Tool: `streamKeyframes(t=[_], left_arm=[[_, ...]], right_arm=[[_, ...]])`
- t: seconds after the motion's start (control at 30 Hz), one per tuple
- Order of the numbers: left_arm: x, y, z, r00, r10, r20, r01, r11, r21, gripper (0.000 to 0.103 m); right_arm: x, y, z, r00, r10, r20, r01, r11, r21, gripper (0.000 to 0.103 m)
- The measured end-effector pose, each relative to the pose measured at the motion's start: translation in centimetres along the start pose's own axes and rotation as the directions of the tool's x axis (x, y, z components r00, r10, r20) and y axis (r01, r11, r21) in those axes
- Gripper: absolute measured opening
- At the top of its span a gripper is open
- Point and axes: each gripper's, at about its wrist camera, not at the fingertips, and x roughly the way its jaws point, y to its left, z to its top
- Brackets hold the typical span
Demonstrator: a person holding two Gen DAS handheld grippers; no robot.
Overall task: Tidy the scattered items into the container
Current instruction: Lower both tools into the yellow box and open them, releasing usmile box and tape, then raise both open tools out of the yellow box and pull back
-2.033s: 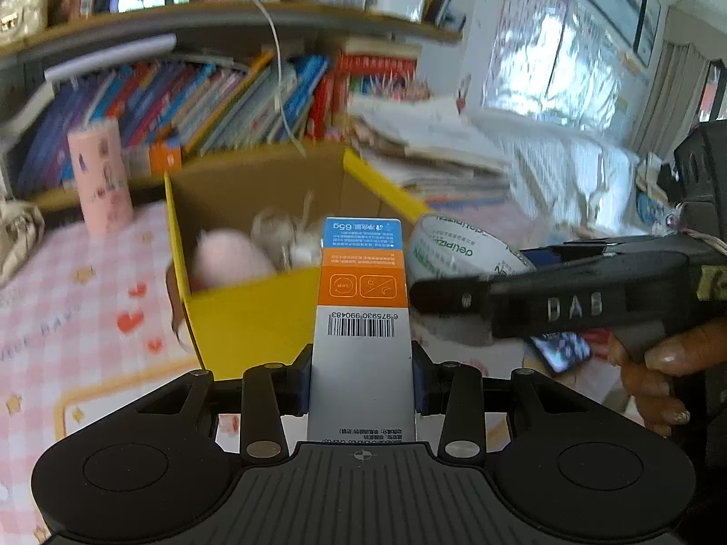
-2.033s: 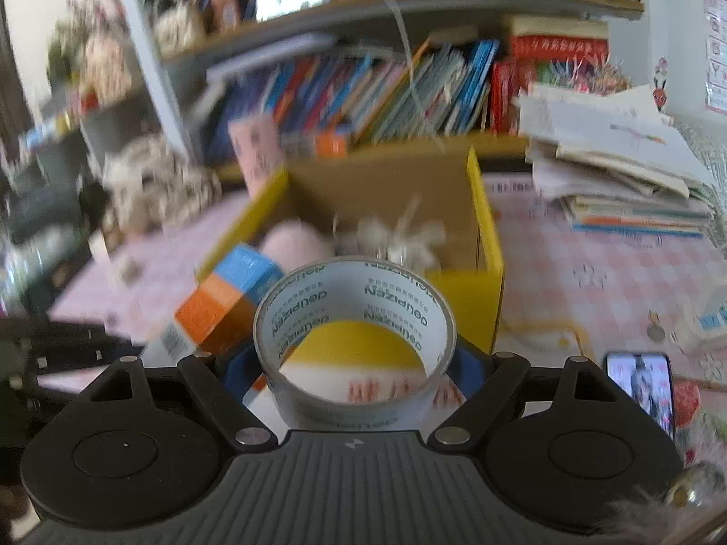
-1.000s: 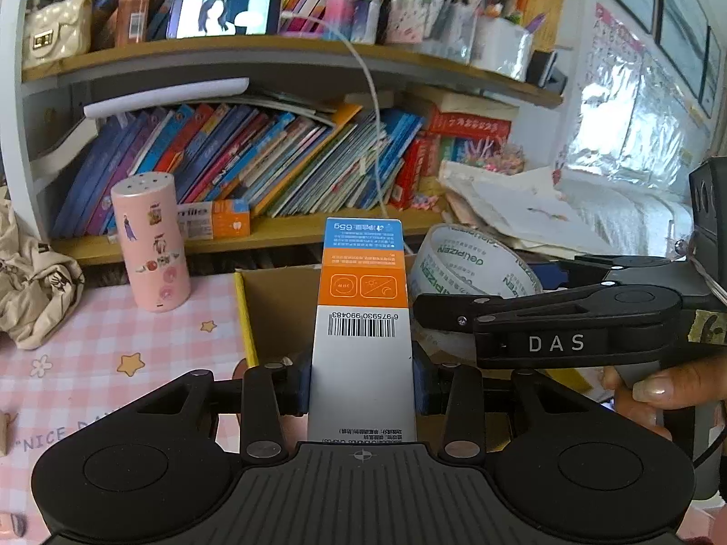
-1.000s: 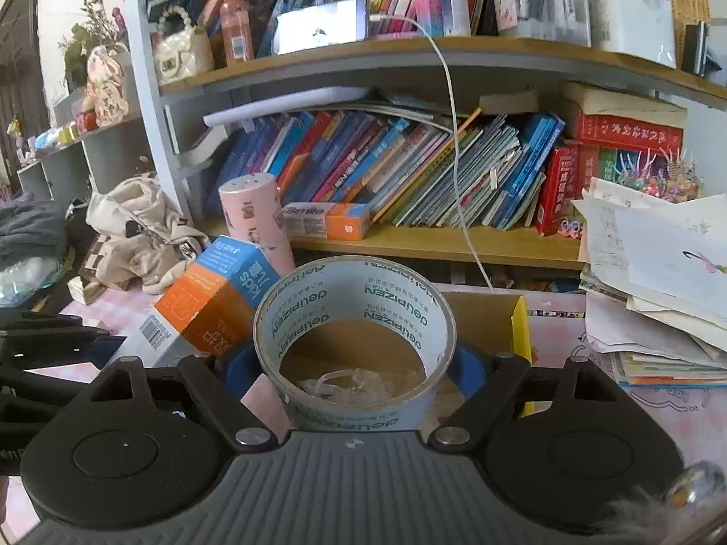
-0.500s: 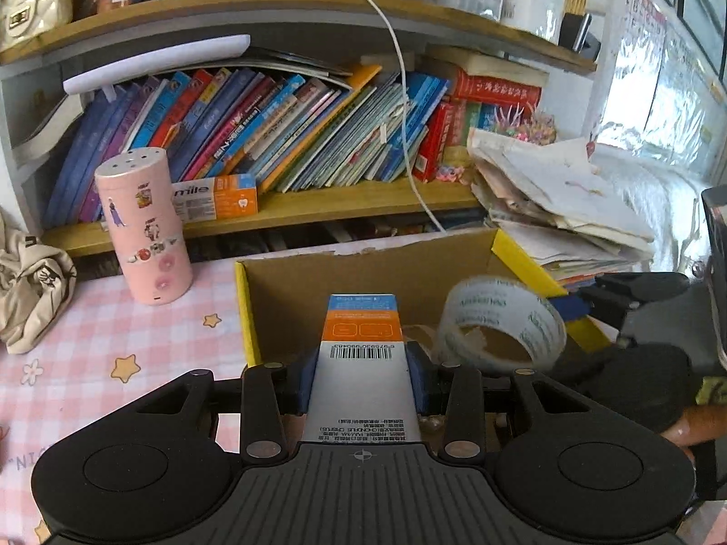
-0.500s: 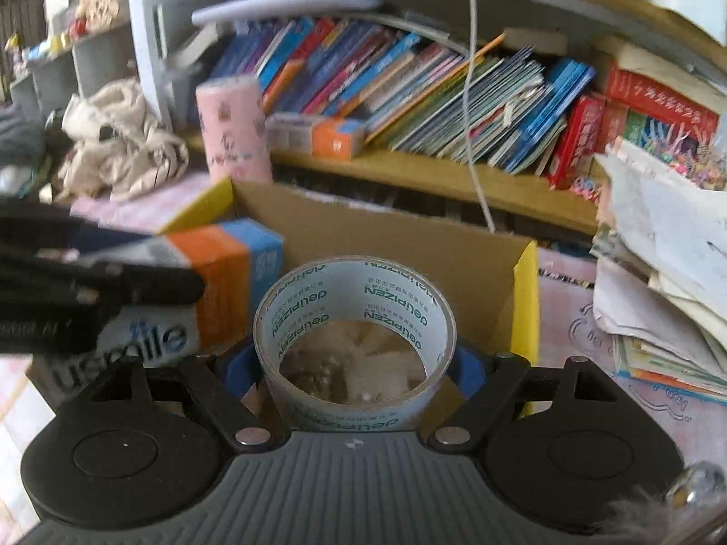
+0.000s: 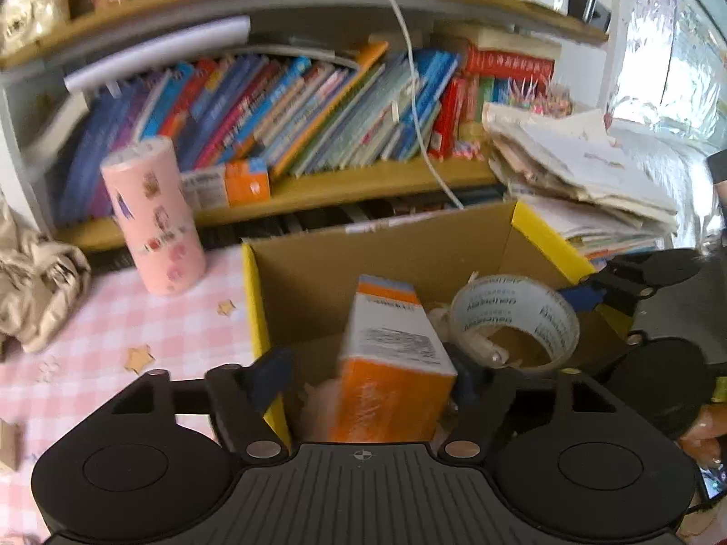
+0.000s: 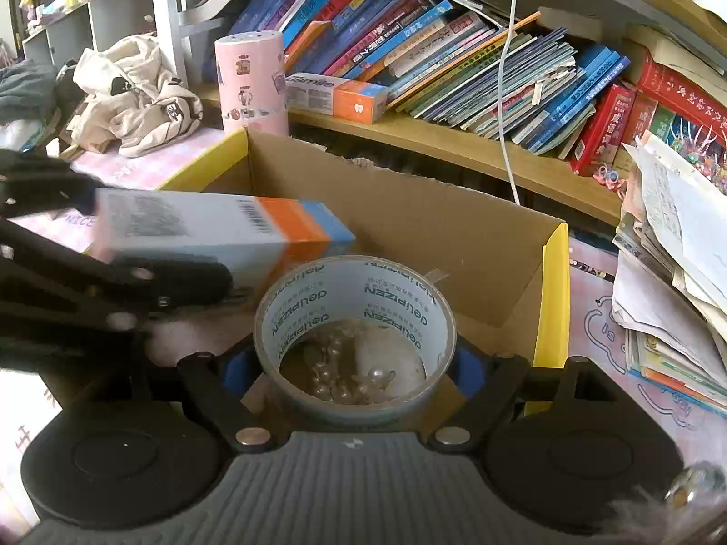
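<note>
An open cardboard box [image 7: 386, 250] with yellow flaps stands on the pink checked table; it also shows in the right wrist view [image 8: 409, 222]. My left gripper [image 7: 372, 372] is open over the box, and the white, orange and blue toothpaste carton [image 7: 390, 354] tilts loose between its spread fingers, touching the right one. The carton also shows in the right wrist view [image 8: 213, 231]. My right gripper [image 8: 354, 363] is shut on a clear tape roll [image 8: 354, 313] over the box, seen too in the left wrist view [image 7: 513, 318]. Pearl beads [image 8: 350, 377] lie in the box below the roll.
A pink cylinder [image 7: 152, 218] stands left of the box. A bookshelf [image 7: 318, 104] with a second toothpaste carton [image 8: 336, 95] runs behind. A paper stack [image 7: 581, 181] lies to the right, beige cloth [image 8: 136, 95] to the left. A white cable [image 8: 504, 68] hangs down behind the box.
My left gripper has opened and the toothpaste carton has tipped loose over the box. Both grippers moved over the box and lower; the right still holds the tape roll.
</note>
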Motion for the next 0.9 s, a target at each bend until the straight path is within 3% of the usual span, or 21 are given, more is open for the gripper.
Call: streamKeyframes(t=[0.27,0.33,0.9], left_arm=[[-3.4,0.9,-1.3,0.999,0.007,0.045,-0.004,0.998,-0.062,0.079],[-4.2,1.1,-1.7,0.998,0.019,0.053,-0.015,0.997,-0.076,0.079],[-8.6,0.8,-4.6,0.994,0.066,0.084,-0.057,0.993,-0.108,0.081]], right_arm=[[0.0,-0.1,0.1,1.000,-0.005,-0.002,0.005,1.000,0.006,0.085],[-0.1,-0.1,0.1,1.000,-0.010,0.005,0.010,1.000,0.014,0.091],[-4.1,0.2,-1.0,0.993,-0.072,0.090,0.066,0.996,0.061,0.092]])
